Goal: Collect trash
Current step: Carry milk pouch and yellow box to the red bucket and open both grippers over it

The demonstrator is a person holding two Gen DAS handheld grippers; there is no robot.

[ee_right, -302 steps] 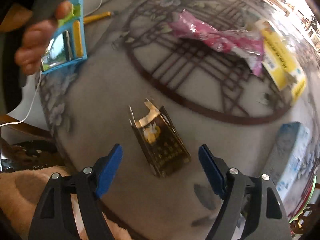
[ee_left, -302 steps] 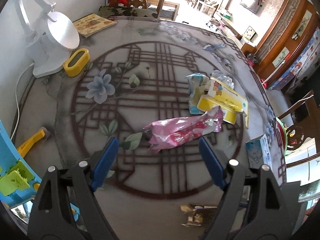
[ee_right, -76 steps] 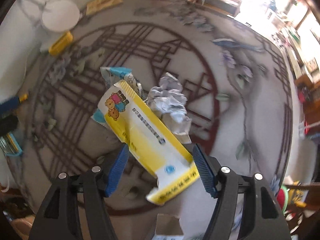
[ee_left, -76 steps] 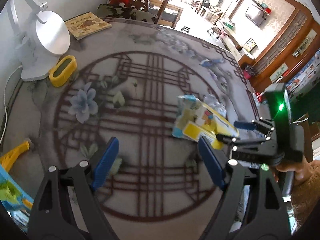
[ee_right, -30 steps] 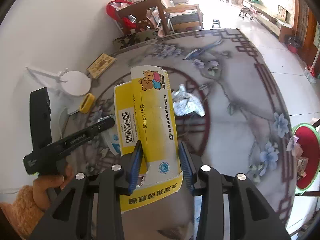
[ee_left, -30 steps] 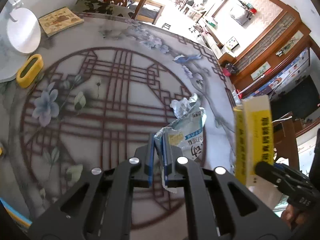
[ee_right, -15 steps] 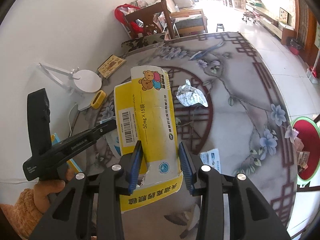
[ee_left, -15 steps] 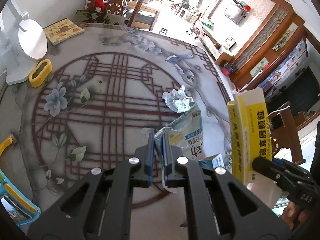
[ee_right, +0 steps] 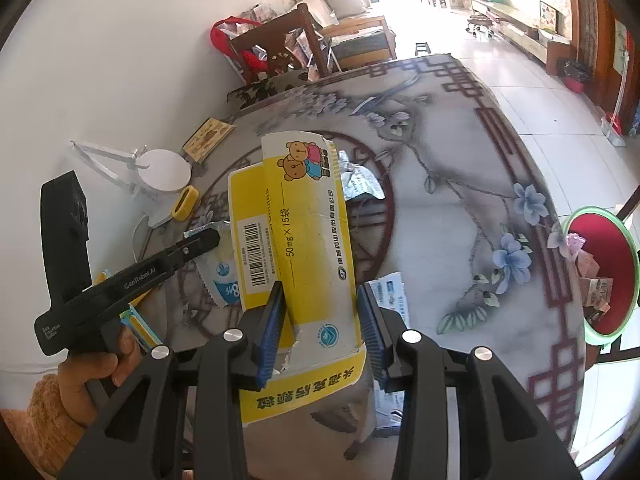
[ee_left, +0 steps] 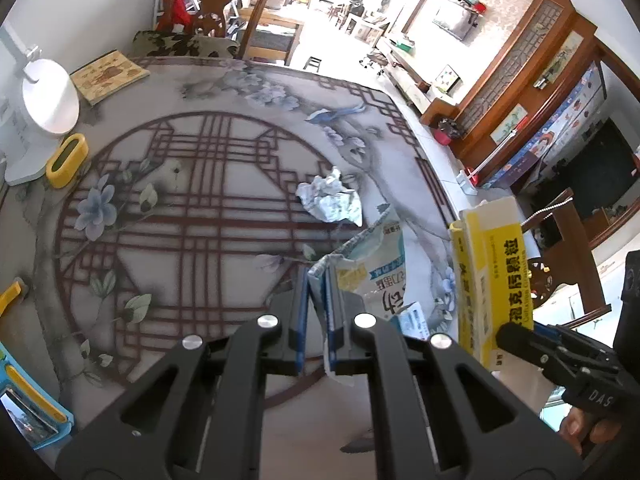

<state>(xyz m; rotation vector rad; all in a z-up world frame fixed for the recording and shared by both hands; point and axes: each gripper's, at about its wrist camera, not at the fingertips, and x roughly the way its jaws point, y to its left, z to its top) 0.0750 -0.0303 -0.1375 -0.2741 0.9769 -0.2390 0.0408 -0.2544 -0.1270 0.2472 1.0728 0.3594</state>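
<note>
Glossy cardboard box, crinkled foil wrapper

The yellow carton held up in the right gripper reads "50mg × 15", then a Chinese character, beside a barcode label on its left face. Large Chinese characters run along its near flap. On the left, the left gripper's black arm reads "GenRobot.AI". In the left wrist view, the right gripper's body reads "DAS".

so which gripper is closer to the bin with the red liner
Right. The right gripper, its jaws shut on the yellow box, is on the bin's side; the left gripper sits farther away, beyond the box.
</note>
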